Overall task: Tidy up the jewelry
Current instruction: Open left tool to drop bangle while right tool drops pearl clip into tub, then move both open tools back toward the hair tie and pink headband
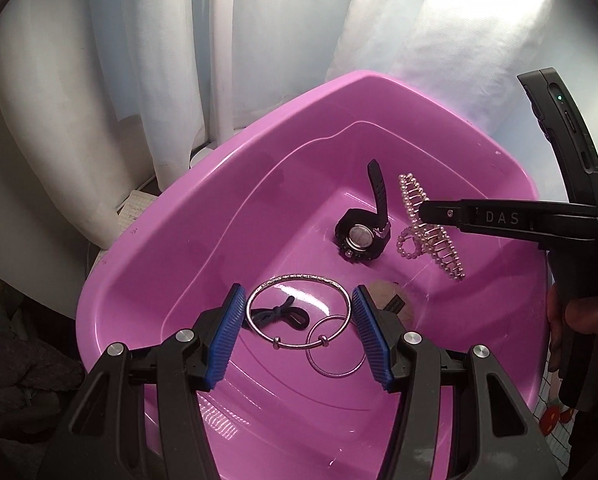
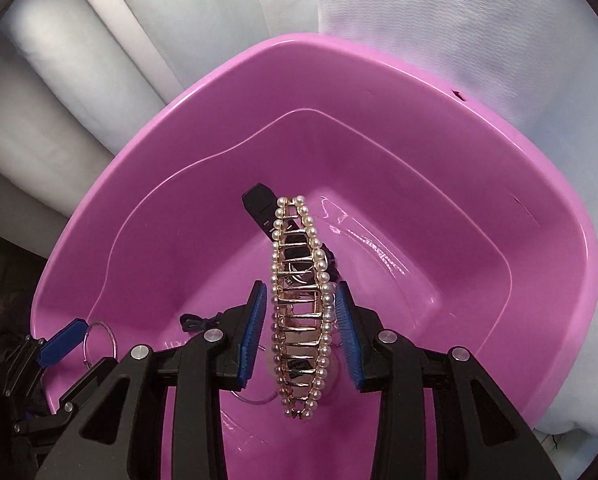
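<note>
**Pearl clip in the right claw above the pink basin**

One pink plastic basin (image 1: 147, 248) carries everything, set against white draped fabric (image 1: 59, 100). On its floor lie one black wristwatch with a round pale face (image 1: 362, 236), its strap standing up toward the far wall; two silver rings, a large silver bangle with two small beads (image 1: 299, 312) and a thinner plain silver hoop (image 1: 336, 347) overlapping it on the near side; and one dark knotted hair tie (image 1: 278, 314), which lies inside the bangle.

The one gold hair claw clip edged with pearls (image 2: 301, 308) hangs off the basin floor, to the right of the watch, between the blue ribbed pads of the right claw (image 2: 301, 320). The pads sit close on either side of it, yet whether they press it cannot be told from the wrist view; from the left wrist view the black fingers cross the clip's middle.

The left claw (image 1: 299, 332) is spread wide above the bangle and hoop, gripping nothing, near the basin's near edge.
</note>
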Available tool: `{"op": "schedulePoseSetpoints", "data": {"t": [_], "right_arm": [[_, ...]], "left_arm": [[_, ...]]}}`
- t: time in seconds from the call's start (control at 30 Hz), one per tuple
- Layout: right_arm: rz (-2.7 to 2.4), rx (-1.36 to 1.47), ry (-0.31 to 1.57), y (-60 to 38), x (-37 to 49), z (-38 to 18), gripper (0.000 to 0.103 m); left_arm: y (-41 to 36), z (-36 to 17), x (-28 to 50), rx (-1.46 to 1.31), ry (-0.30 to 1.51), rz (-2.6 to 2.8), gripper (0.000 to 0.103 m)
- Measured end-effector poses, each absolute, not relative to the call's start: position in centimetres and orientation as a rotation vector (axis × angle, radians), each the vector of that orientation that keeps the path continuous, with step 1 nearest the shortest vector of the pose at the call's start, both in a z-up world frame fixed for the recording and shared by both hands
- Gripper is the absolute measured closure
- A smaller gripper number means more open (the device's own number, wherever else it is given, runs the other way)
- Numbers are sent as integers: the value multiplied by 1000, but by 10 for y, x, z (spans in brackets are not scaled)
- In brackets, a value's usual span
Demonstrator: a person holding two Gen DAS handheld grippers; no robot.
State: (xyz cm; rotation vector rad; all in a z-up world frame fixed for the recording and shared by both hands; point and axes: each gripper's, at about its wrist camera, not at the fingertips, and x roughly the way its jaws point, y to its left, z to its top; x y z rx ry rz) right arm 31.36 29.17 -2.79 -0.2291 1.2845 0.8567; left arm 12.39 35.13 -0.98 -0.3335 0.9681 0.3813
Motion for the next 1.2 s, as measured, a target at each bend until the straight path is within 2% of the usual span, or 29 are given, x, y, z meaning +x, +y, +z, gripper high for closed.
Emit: {"op": "schedulePoseSetpoints", "data": {"t": [0.07,0.1,0.13,0.17,0.3,0.77,0.83,1.03,1.1,1.2], "right_arm": [[841,-249,1270,293,311,-28,60],[842,-248,1268,294,310,-29,59],[841,-246,1267,295,311,-29,59],[842,-242,1265,296,311,-29,58],[843,-223,1260,289,302,-29,54],[888,-195,1215,254,287,-10,53],[899,-191,1196,250,282,-2,49],[925,-138,1111,233,261,27,46],[933,-105,1082,222,252,35,41],[942,-62,1042,204,237,44,41]], "left_arm": [[349,-9,125,-317,972,382,43],[347,-9,125,-299,973,394,33],[346,-8,124,-292,970,405,18],[347,-7,122,-303,965,407,14],[348,-8,118,-302,967,420,13],[341,4,101,-291,917,457,13],[339,11,96,-286,893,469,13],[335,29,73,-289,785,519,8],[334,32,67,-291,762,534,8],[331,36,57,-307,739,547,7]]}}
